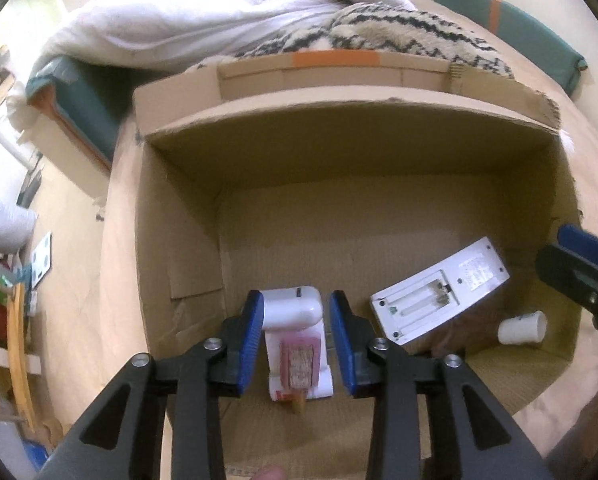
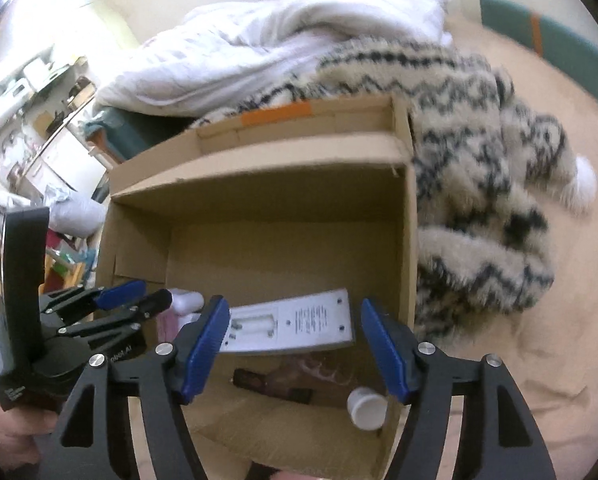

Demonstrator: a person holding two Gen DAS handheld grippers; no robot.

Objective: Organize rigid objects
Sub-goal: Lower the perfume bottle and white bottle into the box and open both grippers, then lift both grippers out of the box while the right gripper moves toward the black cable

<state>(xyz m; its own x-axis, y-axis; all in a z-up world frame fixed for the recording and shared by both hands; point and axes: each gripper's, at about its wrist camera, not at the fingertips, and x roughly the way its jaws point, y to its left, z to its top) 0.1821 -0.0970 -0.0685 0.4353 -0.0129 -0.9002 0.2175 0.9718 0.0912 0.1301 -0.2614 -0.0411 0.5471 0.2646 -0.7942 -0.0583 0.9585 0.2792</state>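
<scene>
An open cardboard box [image 1: 179, 216] [image 2: 139, 248] lies on the bed. Inside lie a white and pink device [image 1: 295, 344], a white remote [image 1: 439, 292] [image 2: 295, 326] face down with its battery bay open, a small white bottle [image 1: 523, 328] [image 2: 367, 408] and a dark brown object [image 2: 283, 384]. My left gripper [image 1: 297, 344] [image 2: 135, 300] is open over the box, its blue pads on either side of the white and pink device, apart from it. My right gripper [image 2: 295, 348] [image 1: 579, 256] is open and empty above the box's right half.
A white quilt [image 2: 259, 52] and a beige zigzag fleece blanket [image 2: 479, 160] lie behind and right of the box. A teal headboard [image 1: 511, 20] stands at the far right. Cluttered shelves and furniture [image 2: 31, 92] stand beyond the bed's left edge.
</scene>
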